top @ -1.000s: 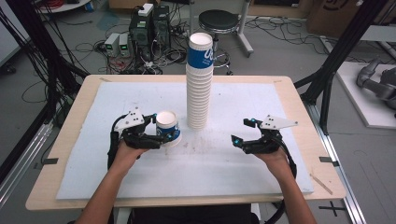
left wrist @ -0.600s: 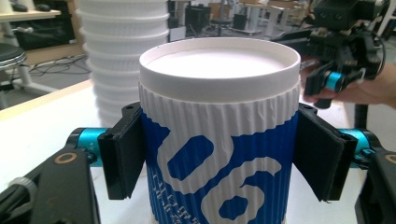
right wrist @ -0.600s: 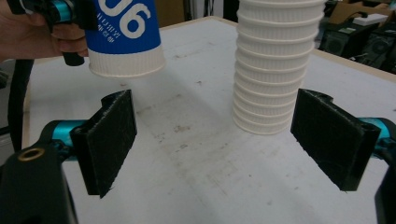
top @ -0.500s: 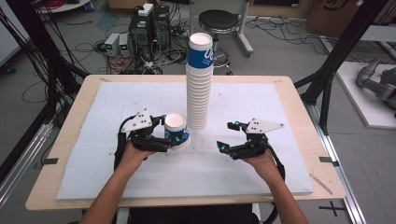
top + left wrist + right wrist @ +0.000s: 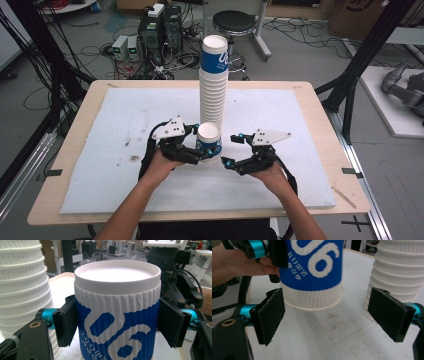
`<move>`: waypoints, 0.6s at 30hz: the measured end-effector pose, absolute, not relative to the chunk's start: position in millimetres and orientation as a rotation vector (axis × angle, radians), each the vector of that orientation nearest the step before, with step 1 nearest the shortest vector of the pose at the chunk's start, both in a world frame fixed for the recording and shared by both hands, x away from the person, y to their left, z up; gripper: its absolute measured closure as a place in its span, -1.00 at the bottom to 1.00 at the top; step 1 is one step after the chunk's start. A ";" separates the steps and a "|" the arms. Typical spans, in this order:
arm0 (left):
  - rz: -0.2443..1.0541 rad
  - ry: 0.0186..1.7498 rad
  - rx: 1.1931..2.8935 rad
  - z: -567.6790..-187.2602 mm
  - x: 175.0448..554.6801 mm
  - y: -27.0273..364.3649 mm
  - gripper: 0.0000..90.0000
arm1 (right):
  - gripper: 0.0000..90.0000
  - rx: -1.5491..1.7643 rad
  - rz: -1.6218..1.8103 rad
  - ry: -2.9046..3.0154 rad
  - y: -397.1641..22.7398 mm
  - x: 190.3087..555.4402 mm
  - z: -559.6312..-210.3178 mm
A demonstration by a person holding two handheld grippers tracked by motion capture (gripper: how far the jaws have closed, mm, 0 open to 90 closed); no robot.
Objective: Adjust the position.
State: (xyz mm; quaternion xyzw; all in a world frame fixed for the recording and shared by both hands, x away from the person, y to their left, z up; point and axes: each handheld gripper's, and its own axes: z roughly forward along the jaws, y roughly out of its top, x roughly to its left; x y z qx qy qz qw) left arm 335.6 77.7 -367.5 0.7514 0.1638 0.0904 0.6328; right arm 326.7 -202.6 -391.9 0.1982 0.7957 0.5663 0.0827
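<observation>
From above, your left tongs clamp a blue-and-white cup just before the tall cup stack on the counter. Left gripper view: both pads press its ribbed sides. Right gripper view: your right tongs gape wide, empty, below the raised cup.

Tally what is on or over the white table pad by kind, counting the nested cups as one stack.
Single blue-and-white ribbed paper cup held in the left gripper: 1
Tall stack of nested white ribbed paper cups with a blue-printed cup on top: 1
Black two-jaw grippers, the left one and the open right gripper: 2
Total: 4
</observation>
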 end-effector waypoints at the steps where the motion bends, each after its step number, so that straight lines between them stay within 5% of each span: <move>1: 0.205 0.371 1.718 -367.1 335.8 76.5 -0.44 | -0.68 0.586 1.694 2.381 -200.4 326.4 -392.0; 12: 0.157 0.352 1.727 -368.5 335.3 71.3 -0.43 | -0.68 0.509 1.737 2.446 -175.5 333.2 -397.3; 18: 0.170 0.353 1.740 -370.2 333.8 69.6 -0.45 | -0.42 0.443 1.663 2.474 -176.9 332.9 -394.7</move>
